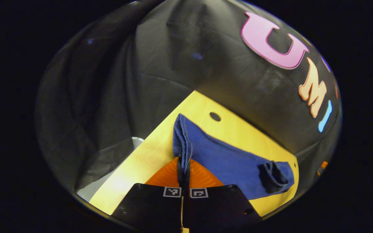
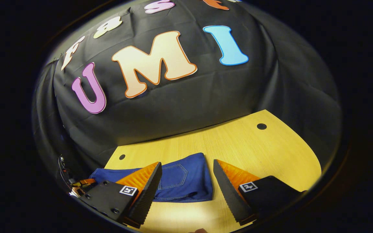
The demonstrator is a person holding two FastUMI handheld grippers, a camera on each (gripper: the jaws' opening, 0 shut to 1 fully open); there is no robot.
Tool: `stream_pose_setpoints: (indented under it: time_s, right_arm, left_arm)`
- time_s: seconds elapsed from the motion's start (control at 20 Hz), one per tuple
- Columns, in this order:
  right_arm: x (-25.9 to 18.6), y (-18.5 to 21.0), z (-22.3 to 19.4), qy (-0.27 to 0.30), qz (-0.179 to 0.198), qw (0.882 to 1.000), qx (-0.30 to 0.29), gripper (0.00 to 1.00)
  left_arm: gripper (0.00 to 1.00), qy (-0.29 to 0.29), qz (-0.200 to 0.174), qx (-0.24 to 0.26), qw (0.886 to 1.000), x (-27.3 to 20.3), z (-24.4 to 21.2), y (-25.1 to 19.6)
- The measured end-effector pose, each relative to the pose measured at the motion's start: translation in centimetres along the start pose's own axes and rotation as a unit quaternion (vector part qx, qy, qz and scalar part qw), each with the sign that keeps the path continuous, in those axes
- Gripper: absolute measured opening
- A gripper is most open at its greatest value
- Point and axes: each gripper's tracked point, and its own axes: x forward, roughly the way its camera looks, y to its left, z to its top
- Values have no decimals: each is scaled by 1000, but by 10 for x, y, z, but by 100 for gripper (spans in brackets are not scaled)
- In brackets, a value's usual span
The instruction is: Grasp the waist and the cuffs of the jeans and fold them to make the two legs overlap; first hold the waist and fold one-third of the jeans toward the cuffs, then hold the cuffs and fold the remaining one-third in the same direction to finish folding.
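In the left gripper view, your left tongs (image 1: 184, 168) are closed on a stitched edge of the jeans (image 1: 225, 158), both fingers pressing the doubled denim between them. From that pinch the blue cloth runs away to the right across the yellow surface (image 1: 147, 158), ending in a rolled, bunched end near the surface's edge. A small dark hole (image 1: 215, 116) sits in the wood just beyond the jeans.

In the right gripper view, your right tongs (image 2: 186, 181) stand wide open above the surface (image 2: 270, 152), touching nothing. The jeans (image 2: 186, 181) lie flat between and beyond the fingers, back pocket up, stretching off to the left behind the left finger.
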Motion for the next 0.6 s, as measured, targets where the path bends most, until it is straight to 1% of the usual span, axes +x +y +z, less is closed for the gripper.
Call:
stream_pose_setpoints:
  time_s: [0.05,0.1,0.15,0.2,0.25,0.3,0.4,0.5,0.55,0.6]
  right_arm:
    - [-1,-1,3,-3,4,1000,4,98]
    - [-2,-2,5,-4,7,1000,6,94]
    - [-4,-5,5,-5,9,1000,7,98]
    - [-5,-8,6,-5,10,1000,7,98]
    - [-6,-14,4,-4,11,1000,8,94]
    - [-7,-18,4,-4,13,1000,7,98]
    - [-10,-26,0,0,16,1000,0,98]
    - [-13,-38,-5,6,12,1000,-15,98]
    - [-15,-45,-8,9,10,1000,-21,94]
    - [-16,-51,-10,11,9,1000,-25,98]
  left_arm:
    - [0,-8,-15,0,1000,-16,11,-6]
    - [0,-15,-29,6,999,-28,20,-18]
    - [0,-23,-42,15,999,-34,22,-29]
    - [0,-26,-55,24,998,-45,25,-44]
    - [0,-28,-68,32,997,-48,26,-69]
    - [0,-30,-81,40,995,-47,26,-95]
    - [0,-31,-103,56,993,-45,26,-148]
    - [0,-38,-121,70,989,-46,30,-188]
    - [0,-38,-132,73,988,-48,31,-208]
    - [0,-41,-143,74,986,-51,30,-229]
